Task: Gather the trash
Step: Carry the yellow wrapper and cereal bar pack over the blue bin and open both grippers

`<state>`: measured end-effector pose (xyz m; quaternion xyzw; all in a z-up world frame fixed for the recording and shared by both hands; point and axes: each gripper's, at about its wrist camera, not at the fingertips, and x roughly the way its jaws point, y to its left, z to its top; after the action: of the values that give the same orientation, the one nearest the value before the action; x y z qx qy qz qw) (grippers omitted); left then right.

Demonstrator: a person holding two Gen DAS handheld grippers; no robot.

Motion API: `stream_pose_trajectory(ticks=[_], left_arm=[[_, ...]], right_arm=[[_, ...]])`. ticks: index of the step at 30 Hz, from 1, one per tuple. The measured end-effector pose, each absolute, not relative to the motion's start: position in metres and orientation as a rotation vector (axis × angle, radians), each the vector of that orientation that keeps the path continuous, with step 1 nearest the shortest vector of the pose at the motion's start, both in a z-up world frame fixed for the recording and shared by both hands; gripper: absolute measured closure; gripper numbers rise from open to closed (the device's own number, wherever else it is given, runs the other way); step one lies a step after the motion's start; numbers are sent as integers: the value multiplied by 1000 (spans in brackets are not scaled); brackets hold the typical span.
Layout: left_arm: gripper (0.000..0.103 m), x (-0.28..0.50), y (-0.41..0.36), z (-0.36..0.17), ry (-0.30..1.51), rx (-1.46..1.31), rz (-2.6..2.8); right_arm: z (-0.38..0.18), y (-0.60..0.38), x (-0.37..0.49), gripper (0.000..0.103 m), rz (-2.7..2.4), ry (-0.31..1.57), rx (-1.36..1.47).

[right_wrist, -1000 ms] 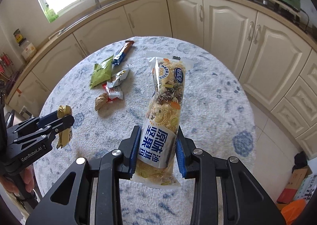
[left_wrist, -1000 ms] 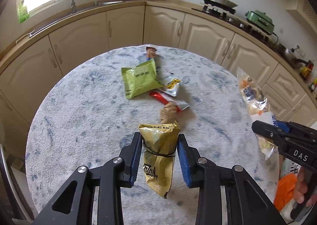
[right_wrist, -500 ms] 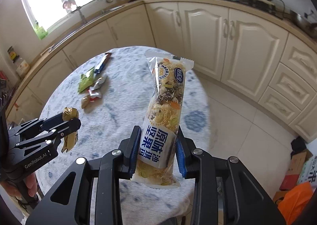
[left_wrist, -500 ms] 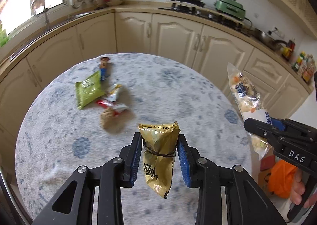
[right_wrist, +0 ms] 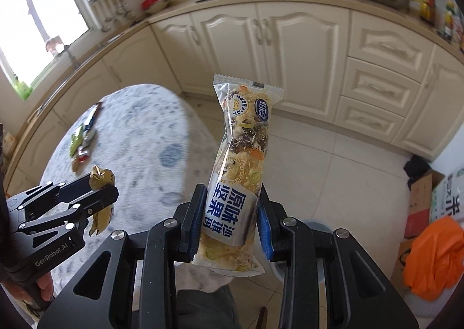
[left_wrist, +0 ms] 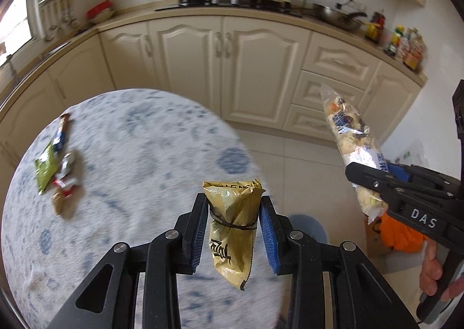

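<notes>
My left gripper (left_wrist: 233,233) grasps a gold wrapper (left_wrist: 232,227), my right gripper (right_wrist: 230,221) a nut bar (right_wrist: 240,172); roughly five blurred wrappers (left_wrist: 58,172) remain on the surface (left_wrist: 139,137).

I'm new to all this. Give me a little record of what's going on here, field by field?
Place: kitchen, round table
Left gripper: jaws shut on gold wrapper
Right gripper: jaws shut on clear snack packet
On the table: green packet, a few small wrappers
On the floor: orange bag, cardboard box
</notes>
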<state>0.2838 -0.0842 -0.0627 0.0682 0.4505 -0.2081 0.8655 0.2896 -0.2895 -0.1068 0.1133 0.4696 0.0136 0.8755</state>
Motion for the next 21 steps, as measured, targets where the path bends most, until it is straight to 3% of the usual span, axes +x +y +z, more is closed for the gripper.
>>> stream_pose_trajectory(ticks=[21], left_arm=[[72, 340, -285, -149, 1186, 372, -695]], right_arm=[[-191, -433, 231, 70, -354, 1130, 438]])
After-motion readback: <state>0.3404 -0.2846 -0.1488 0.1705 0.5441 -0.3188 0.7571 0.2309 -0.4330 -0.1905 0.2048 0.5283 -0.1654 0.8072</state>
